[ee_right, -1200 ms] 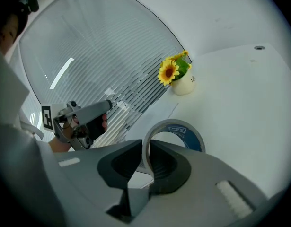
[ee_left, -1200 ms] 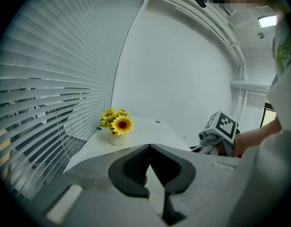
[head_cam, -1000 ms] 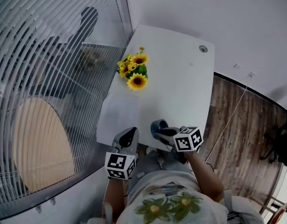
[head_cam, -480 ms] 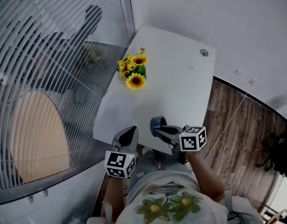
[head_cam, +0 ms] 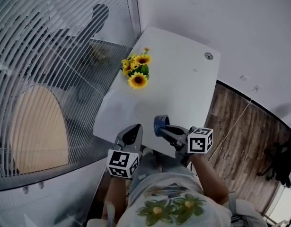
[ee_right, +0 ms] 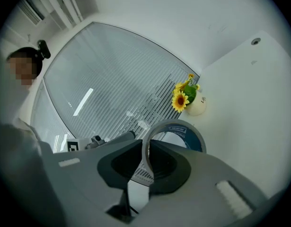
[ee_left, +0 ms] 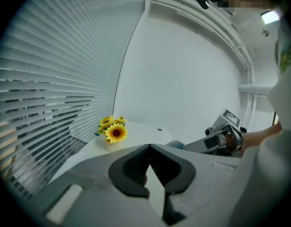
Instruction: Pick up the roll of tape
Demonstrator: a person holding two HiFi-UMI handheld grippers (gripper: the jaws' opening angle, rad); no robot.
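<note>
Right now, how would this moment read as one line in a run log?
right gripper: shut on roll of tape | left gripper: shut, empty | sunflower pot: on white table, beyond both grippers

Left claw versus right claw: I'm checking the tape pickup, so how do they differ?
The right claw grips the roll of tape by its wall; the left claw holds nothing. The right claw's jaws are kept slightly apart by the tape; the left claw's jaws meet at the tips. Both face the sunflowers.
</note>
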